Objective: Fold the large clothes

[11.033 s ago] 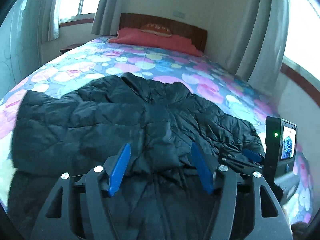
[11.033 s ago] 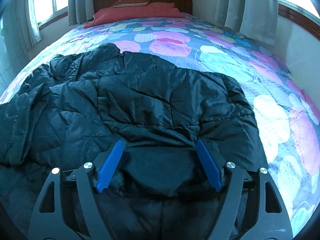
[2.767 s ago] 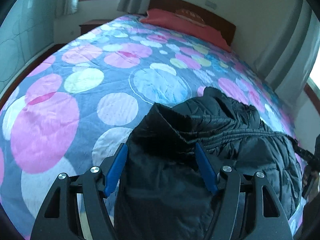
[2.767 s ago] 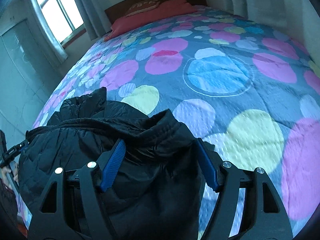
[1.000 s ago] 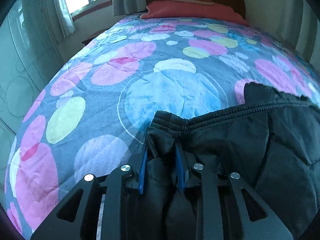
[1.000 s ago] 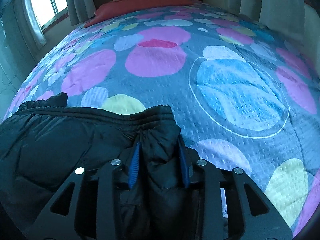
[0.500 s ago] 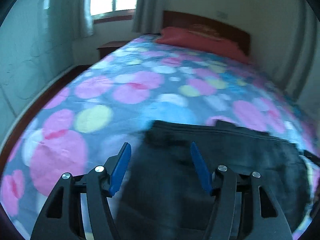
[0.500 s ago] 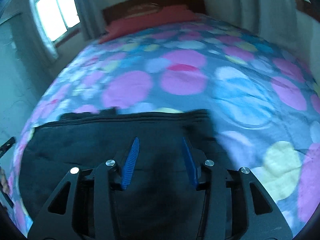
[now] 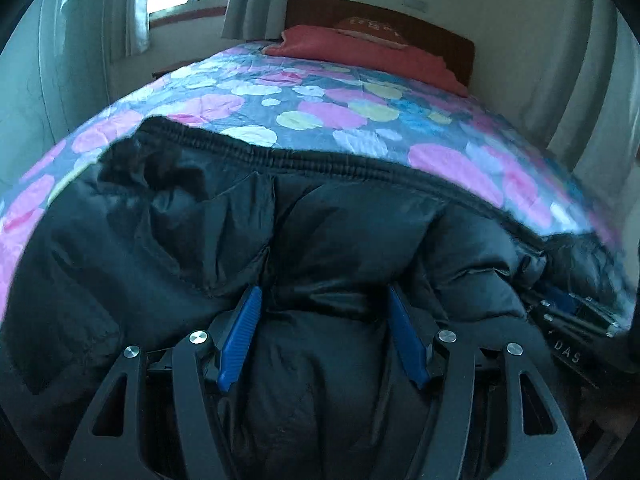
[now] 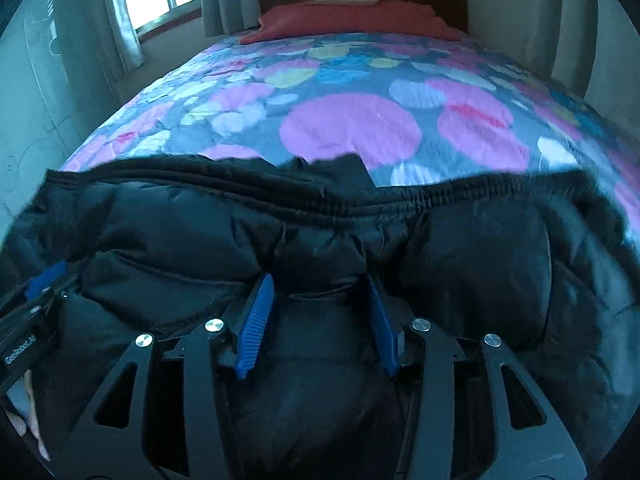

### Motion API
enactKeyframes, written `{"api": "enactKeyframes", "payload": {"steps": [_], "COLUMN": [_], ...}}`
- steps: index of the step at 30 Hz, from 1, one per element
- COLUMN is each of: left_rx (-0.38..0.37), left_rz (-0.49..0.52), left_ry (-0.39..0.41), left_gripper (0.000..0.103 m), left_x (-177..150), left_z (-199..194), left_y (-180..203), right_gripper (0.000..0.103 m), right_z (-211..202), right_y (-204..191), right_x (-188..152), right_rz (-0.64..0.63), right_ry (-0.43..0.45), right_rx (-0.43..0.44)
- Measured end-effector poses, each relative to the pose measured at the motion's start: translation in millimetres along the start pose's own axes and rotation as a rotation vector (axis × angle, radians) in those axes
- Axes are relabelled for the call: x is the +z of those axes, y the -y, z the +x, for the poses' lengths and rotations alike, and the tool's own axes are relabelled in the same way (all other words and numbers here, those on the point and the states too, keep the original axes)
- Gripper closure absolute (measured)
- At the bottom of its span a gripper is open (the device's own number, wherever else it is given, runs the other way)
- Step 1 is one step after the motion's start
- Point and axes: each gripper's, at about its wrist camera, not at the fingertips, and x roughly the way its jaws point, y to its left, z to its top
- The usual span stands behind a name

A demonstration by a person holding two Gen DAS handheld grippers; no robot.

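Jacket is folded over on the bed now, both my grippers just opened off it, probably one more fold left.

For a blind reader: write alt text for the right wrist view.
A black quilted puffer jacket lies folded on a bed with a dotted grey bedspread. The right gripper, jaws open, points at it; a red pillow lies by the headboard.

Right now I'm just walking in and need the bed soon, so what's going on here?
A person with a two-finger tool in each hand is folding a black puffer jacket on the polka-dot bedspread. The left tool and right tool have just been opening; both stand open, with jacket fabric bulging between the fingers. The jacket lies folded, elastic hem facing the pillow.
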Motion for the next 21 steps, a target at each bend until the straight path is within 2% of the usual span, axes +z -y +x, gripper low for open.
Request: {"api": "enactKeyframes", "payload": {"steps": [4, 8, 11, 14, 18, 21], "left_rx": [0.049, 0.025, -0.007, 0.048, 0.065, 0.078], "left_rz": [0.038, 0.023, -0.014, -0.045, -0.106, -0.075], "left_ry": [0.003, -0.016, 0.048, 0.113, 0.015, -0.003], "left_gripper": [0.040, 0.040, 0.040, 0.040, 0.040, 0.041], "left_x": [-5.3, -1.3, -2.0, -4.5, -12.0, -16.4], "left_z": [3.2, -14.1, -47.7, -67.9, -44.4, -32.9], "left_y": [7.1, 0.4, -14.8, -38.5, -65.2, -64.7], "right_gripper": [0.057, 0.056, 0.054, 0.053, 0.053, 0.052], "right_z": [1.1, -30.3, -63.0, -79.5, -59.4, -39.6], "right_y": [-1.6, 8.7, 28.1, 51.5, 73.4, 77.8], "right_x": [-0.5, -0.1, -3.5, -12.2, -27.1, -36.3], "right_rz": [-0.007, 0.029, 0.050, 0.082, 0.118, 0.111], "right_ry": [0.004, 0.026, 0.083, 0.100, 0.041, 0.044], "right_rx": [-0.015, -0.002, -0.072, -0.161, -0.182, -0.195]}}
